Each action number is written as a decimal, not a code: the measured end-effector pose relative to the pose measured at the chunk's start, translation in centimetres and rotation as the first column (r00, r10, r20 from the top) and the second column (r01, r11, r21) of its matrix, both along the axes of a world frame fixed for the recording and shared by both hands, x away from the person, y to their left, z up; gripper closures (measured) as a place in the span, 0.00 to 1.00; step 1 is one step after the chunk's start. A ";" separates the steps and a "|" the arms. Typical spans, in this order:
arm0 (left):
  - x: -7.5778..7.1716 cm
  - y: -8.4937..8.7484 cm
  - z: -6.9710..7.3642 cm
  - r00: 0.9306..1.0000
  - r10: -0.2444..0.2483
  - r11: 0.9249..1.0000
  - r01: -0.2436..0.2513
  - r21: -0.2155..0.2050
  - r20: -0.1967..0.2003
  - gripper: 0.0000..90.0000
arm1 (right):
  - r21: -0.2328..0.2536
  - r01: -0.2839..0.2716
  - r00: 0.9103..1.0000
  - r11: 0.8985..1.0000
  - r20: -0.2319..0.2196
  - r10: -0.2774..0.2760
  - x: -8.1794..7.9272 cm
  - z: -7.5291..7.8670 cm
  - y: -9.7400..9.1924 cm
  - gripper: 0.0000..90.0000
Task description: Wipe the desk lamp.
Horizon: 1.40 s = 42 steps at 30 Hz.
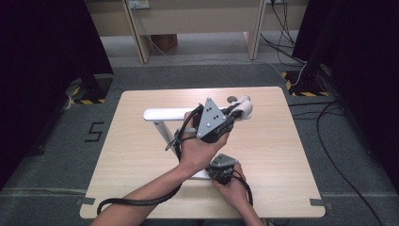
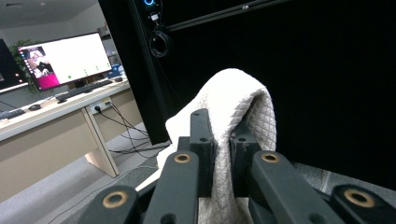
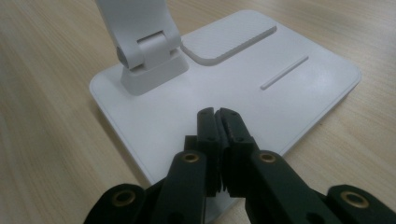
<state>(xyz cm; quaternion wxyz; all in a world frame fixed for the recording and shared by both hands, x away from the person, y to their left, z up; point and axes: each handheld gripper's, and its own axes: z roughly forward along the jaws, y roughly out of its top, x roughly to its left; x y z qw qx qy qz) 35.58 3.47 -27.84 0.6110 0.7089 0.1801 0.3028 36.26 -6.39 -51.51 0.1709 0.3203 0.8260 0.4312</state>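
A pale wooden table [image 1: 141,155] stands on grey carpet; a white desk lamp's flat base [image 3: 289,88] rests directly on it, near the front edge.

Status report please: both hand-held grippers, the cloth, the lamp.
Left hand-held gripper shut on white cloth, at lamp head. Right hand-held gripper shut, pressing lamp base. Nothing in the way.

The cloth [image 2: 233,112] is white woven fabric with a quilted diamond texture, soft and matt. The lamp base [image 3: 224,88] looks like smooth white plastic with a slight satin sheen and a raised pad. The counter [image 3: 46,116] shows pale wood grain, matt. The fingers [image 3: 208,135] are matt black plastic with brass-coloured rivets.
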 end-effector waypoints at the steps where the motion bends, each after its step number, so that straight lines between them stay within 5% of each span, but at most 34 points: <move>1: 0.0 -0.1 0.0 1.000 -0.001 1.000 0.001 0.002 0.001 0.93 | 0.000 0.000 1.000 1.000 0.002 0.000 0.0 0.0 0.0 0.97; 42: -0.1 -2.2 0.4 0.999 -0.047 0.999 0.047 0.013 -0.012 0.93 | 0.001 0.004 1.000 1.000 -0.003 -0.004 0.0 0.0 0.0 0.97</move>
